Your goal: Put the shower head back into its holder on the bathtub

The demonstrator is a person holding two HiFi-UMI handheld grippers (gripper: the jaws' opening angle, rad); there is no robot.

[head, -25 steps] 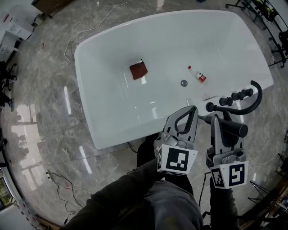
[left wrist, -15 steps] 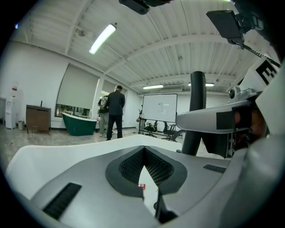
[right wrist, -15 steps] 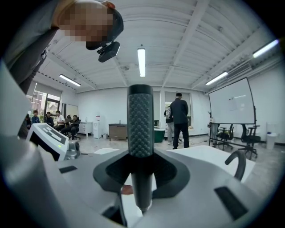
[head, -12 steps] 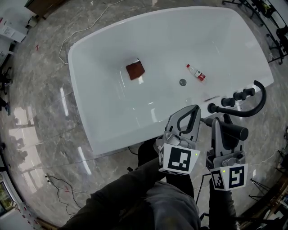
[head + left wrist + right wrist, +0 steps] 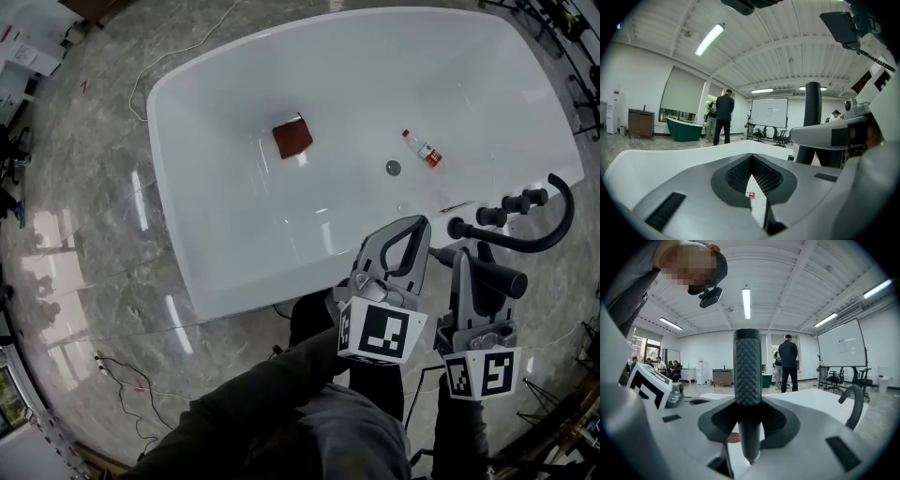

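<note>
1. Your dark sleeves point(image 5: 281, 412) filled the bottom of the head view. You held both grippers out side by side at the near right edge of the white bathtub point(image 5: 216, 234).
2. The left gripper point(image 5: 418, 227) had its jaws closed tip to tip. In the left gripper view, the dark pads point(image 5: 738, 174) met at a point with nothing gripped. Only a narrow wedge of white tub showed below the meeting point.
3. The right gripper point(image 5: 462, 257) had its jaws clamped on the shower head point(image 5: 502, 277). In the right gripper view, the shower head point(image 5: 748, 366) stood upright between the pads as a dark, dimple-textured cylinder.
4. Seen from above, the shower head lay crosswise in the right jaws, just on your side of the black tap fittings point(image 5: 487, 217) on the tub rim. The curved black spout point(image 5: 560, 211) arched beyond it. Whether the shower head touched the fittings could not be determined, and it was not seated in any holder.
5. Inside the tub, the round drain point(image 5: 393, 168) lay near the fittings. A small bottle point(image 5: 423, 151) with a red label lay on its side just beside the drain. A red-brown pad point(image 5: 292, 139) lay well apart to the left.
6. Grey marble floor point(image 5: 84, 244) surrounded the tub, with a white cable point(image 5: 183, 53) trailing past its far left corner.
7. Farthest off, the left gripper view showed a standing person point(image 5: 724, 117) in dark clothes, a green tub point(image 5: 684, 129) and a whiteboard point(image 5: 768, 112).
</note>
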